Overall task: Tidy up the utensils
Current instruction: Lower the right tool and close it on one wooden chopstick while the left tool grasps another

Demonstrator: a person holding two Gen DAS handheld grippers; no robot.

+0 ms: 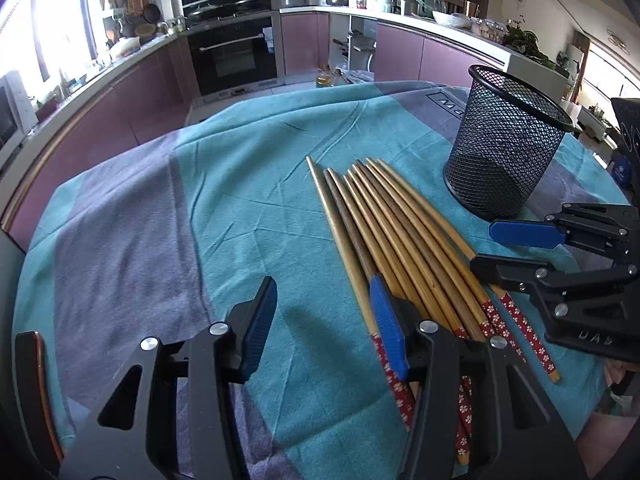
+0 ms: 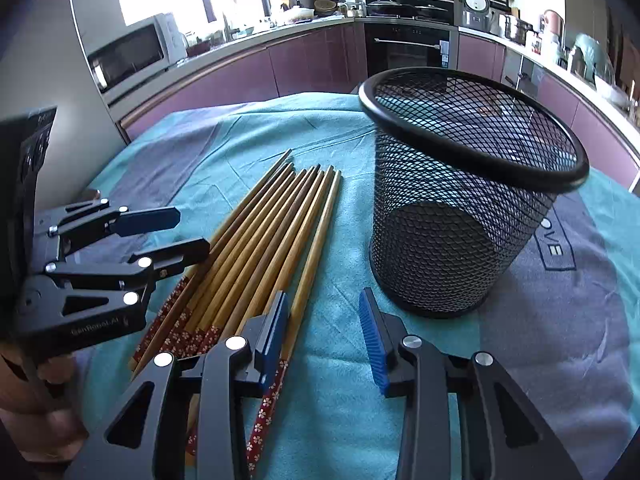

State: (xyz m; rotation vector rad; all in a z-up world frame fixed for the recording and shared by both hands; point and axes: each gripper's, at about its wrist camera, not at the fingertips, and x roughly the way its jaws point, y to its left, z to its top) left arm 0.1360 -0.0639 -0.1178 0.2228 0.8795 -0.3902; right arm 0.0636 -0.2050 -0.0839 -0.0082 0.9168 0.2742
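Both tools hang released over the tabletop (image 1: 132, 208) — the left tool (image 1: 324, 316) and right tool (image 2: 324, 336) grasp nothing. Chopsticks (image 1: 384, 232) lie bundled beside the upright mesh holder (image 2: 460, 208) — near, not touching.

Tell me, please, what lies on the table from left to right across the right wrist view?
Left gripper → chopsticks → mesh basket → logo on the cloth.

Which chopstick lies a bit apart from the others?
The leftmost chopstick in the left wrist view. Its tip fans away from the bundle of chopsticks, and it lies farthest from the mesh cup.
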